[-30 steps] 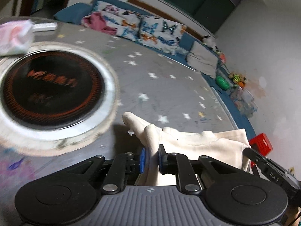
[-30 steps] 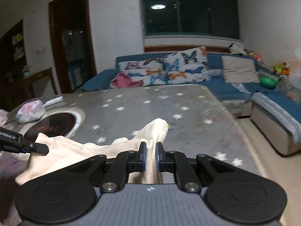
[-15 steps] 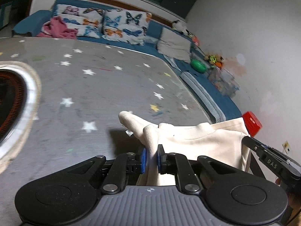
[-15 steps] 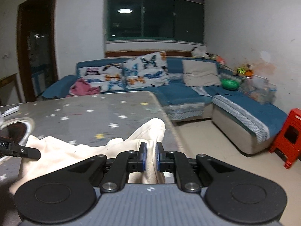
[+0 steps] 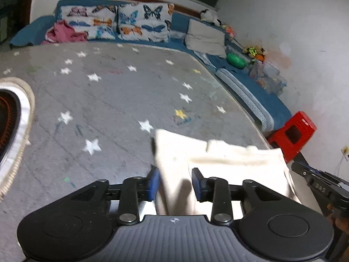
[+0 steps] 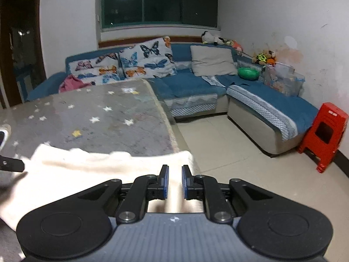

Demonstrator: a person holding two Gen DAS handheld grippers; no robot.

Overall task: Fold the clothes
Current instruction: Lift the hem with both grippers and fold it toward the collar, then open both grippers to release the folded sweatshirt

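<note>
A cream garment [image 5: 229, 159] lies flat near the right edge of the grey star-patterned table [image 5: 109, 100]. My left gripper [image 5: 175, 181] is over the garment's left end and its jaws are opening. The cloth lies loose between the blue pads. My right gripper [image 6: 175, 181] is at the garment's [image 6: 98, 170] right end by the table edge. Its jaws are opening, with a narrow gap and cloth lying flat in it. The right gripper's [image 5: 322, 187] tip shows at the right of the left wrist view. The left gripper's finger [image 6: 11, 166] shows at the left of the right wrist view.
A round cooktop [image 5: 13, 120] is set in the table at the left. The table edge [image 6: 168, 126] drops to a tiled floor. A blue corner sofa [image 6: 196, 85] with butterfly cushions stands behind, and a red stool [image 6: 327, 131] by the right wall.
Both grippers carried the garment to the right along the table, and the cooktop slid to the left edge of view. The raised cloth folds dropped flat. The left jaws parted wide, the right jaws slightly.
</note>
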